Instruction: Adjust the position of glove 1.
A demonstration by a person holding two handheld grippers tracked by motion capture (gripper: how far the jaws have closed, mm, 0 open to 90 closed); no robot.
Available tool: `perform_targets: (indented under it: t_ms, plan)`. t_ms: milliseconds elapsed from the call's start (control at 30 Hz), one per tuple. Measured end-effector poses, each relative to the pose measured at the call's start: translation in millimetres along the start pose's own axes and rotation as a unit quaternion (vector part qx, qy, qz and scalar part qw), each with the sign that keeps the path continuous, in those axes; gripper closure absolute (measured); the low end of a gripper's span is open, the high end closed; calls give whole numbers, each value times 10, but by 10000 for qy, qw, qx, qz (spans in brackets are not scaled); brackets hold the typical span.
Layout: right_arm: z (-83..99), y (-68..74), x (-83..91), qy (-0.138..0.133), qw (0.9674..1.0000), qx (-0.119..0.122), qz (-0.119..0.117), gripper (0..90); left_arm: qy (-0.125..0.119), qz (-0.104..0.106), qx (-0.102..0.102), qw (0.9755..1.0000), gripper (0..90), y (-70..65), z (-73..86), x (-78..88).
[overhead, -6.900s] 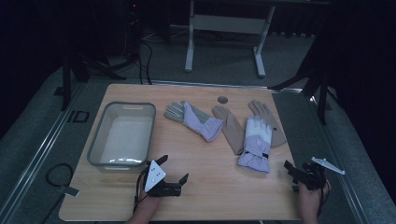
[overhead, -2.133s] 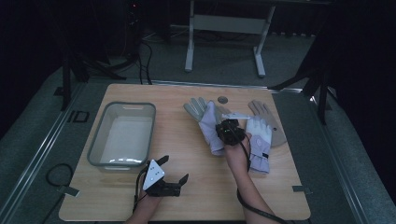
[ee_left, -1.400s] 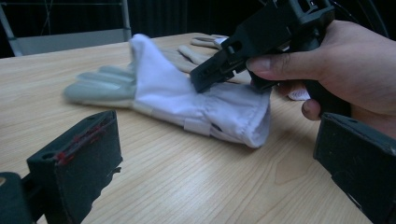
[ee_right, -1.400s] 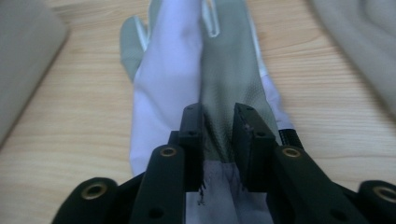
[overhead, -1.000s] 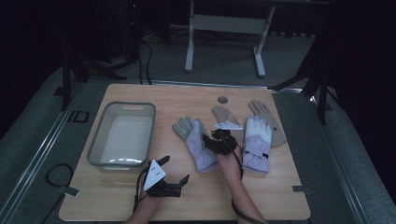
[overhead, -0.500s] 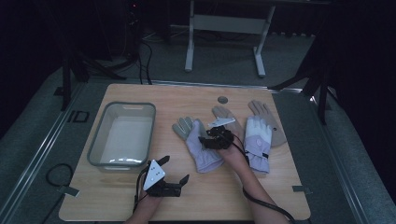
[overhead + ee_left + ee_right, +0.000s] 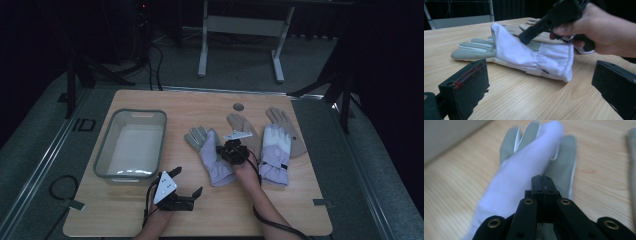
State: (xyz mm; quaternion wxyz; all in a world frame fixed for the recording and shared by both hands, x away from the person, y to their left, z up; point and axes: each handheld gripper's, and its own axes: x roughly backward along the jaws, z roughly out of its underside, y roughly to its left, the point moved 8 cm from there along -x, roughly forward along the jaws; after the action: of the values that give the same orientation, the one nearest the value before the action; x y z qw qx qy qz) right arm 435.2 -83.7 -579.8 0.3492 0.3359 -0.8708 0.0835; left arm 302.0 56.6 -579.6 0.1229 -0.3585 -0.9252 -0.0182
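- Gloves: three in the high view. One lavender-and-grey glove [image 7: 210, 155] lies at the centre of the surface [image 7: 280, 210]; one tan glove [image 7: 244, 131] lies just right of it, partly under the right tongs; one white-and-lavender glove [image 7: 276, 152] lies further right, over a tan layer that may be another glove.
- Lavender-and-grey glove, orientation: long axis runs diagonally, with the grey fingers toward the upper left of the high view and the cuff toward the lower right. It lies flat except for a lavender fold raised at the middle, seen in the left gripper view [image 7: 524, 53].
- Tray: one clear plastic tray [image 7: 105, 150], left of centre in the high view, well apart from the gloves.
- Dark round disc: one [image 7: 238, 107], near the far edge of the surface, above the gloves.
- Right tongs [image 7: 226, 150]: one, at the centre of the high view, jaws together and pinched on the lavender fabric of the glove; the jaws have just been closing, with the fabric between them.
- Left tongs [image 7: 186, 184]: one, at the lower centre-left of the high view, jaws wide apart with nothing between them, resting near the front edge.
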Motion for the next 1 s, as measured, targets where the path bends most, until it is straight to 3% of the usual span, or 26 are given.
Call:
perform_targets:
  t_ms: [167,333,533,667,700,767,900,1000]
  plan:
    - [-80,-20,243,-324,9982,-426,279,900,0,-5,2,10000,9,-1,0,-1]
    - [-49,-98,400,-593,9901,-1153,540,900,4,-10,-1,10000,9,0,0,-1]
    - [201,-129,374,-549,9809,-1569,1011,900,6,-13,-3,10000,9,-1,0,-1]
    - [372,-131,280,-472,9771,-1823,987,898,4,-17,1,10000,9,-3,0,-2]
    - [372,-131,280,-472,9771,-1823,987,898,4,-17,1,10000,9,-3,0,-2]
    - [404,-119,230,-366,9807,-1600,1062,893,0,-12,-5,10000,9,-4,-1,-3]
    - [381,-107,237,-378,9785,-1822,884,878,-2,-17,-1,10000,9,-5,-1,-5]
    - [351,-76,263,-451,9783,-1855,807,851,-4,-16,-13,10000,9,-6,-2,-6]
